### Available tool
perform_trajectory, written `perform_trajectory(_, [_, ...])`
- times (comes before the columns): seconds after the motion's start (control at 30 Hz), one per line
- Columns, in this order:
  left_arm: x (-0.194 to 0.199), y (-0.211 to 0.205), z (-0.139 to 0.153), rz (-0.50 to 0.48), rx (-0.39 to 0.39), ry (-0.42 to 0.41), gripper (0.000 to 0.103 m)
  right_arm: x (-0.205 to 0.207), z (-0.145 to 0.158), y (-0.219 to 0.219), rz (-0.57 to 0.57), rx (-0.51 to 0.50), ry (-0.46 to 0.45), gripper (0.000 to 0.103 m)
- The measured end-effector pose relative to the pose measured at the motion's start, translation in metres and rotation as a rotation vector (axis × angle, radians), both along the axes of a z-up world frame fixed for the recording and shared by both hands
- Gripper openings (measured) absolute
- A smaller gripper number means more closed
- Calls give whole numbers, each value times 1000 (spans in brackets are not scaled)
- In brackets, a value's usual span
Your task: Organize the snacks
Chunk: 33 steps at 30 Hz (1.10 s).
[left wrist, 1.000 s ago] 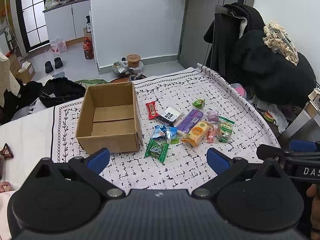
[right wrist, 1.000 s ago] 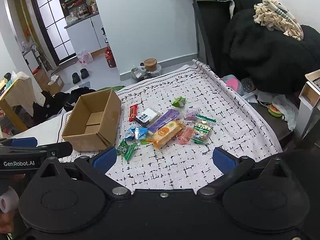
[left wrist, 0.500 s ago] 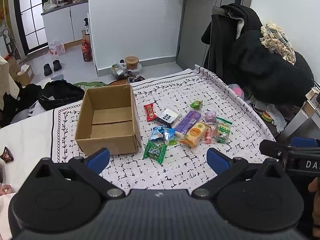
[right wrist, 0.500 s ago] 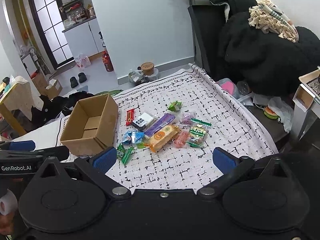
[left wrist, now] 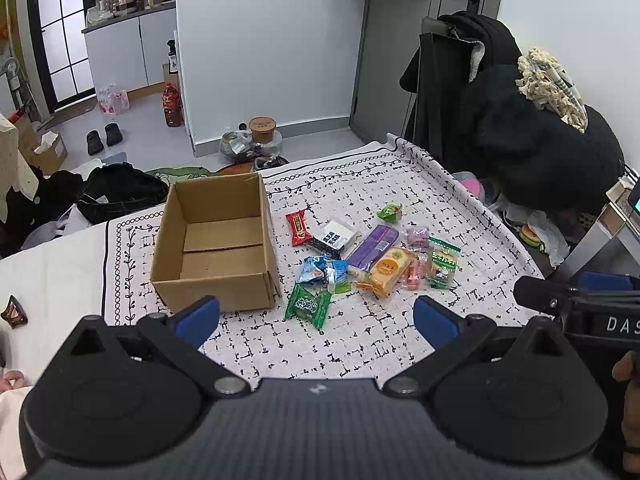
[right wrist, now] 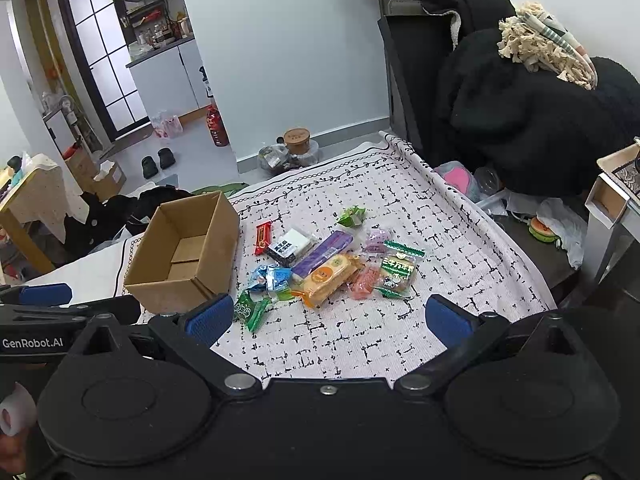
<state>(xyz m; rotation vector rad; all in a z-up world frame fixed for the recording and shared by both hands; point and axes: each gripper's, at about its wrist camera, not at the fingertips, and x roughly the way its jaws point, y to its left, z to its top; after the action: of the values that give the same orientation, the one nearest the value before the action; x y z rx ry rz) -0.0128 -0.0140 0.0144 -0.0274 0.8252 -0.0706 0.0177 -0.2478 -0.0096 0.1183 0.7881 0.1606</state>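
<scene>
An open cardboard box (left wrist: 214, 240) stands on the left part of a white tablecloth with black dashes (left wrist: 360, 344), its flaps up and nothing visible inside. To its right lies a loose cluster of wrapped snacks. Nearest the box on the far side is a red snack bar (left wrist: 298, 228), and just right of it a black-and-white packet (left wrist: 333, 237). A purple packet (left wrist: 373, 246) lies slantwise beside that, touching an orange-yellow packet (left wrist: 387, 270) on its near side. A blue wrapper (left wrist: 322, 270) sits left of the orange one, and a dark green wrapper (left wrist: 307, 305) lies nearest of all, close to the box's near right corner. Further right are a pink-orange wrapper (left wrist: 413, 274), a clear packet with a green label (left wrist: 442, 263), a small lilac wrapper (left wrist: 417, 237) and, at the far edge of the group, a small bright green wrapper (left wrist: 389, 213). The left gripper (left wrist: 316, 320) hovers over the near edge of the cloth, its blue-tipped fingers (left wrist: 196, 318) spread wide with nothing between them. The right gripper (right wrist: 329, 320) hovers likewise over the near cloth, fingers (right wrist: 448, 322) wide apart and holding nothing. In each wrist view the other gripper's body shows at the side edge.
</scene>
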Motion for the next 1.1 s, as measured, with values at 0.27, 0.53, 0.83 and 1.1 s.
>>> perform_trajectory(0.27, [-1, 2, 3, 5, -3, -6, 103, -2, 2, 2, 3, 1, -7, 103])
perform_trajectory(0.53, [-5, 7, 2, 26, -17, -7, 103, -3, 3, 2, 5, 1, -12, 103])
perform_trajectory(0.83, [1, 11, -2, 37, -43, -8, 103, 1, -2, 7, 1, -6, 0, 103])
perform_trajectory(1.1, [12, 15, -13, 19, -63, 11, 103, 12, -16, 10, -25, -16, 34, 103])
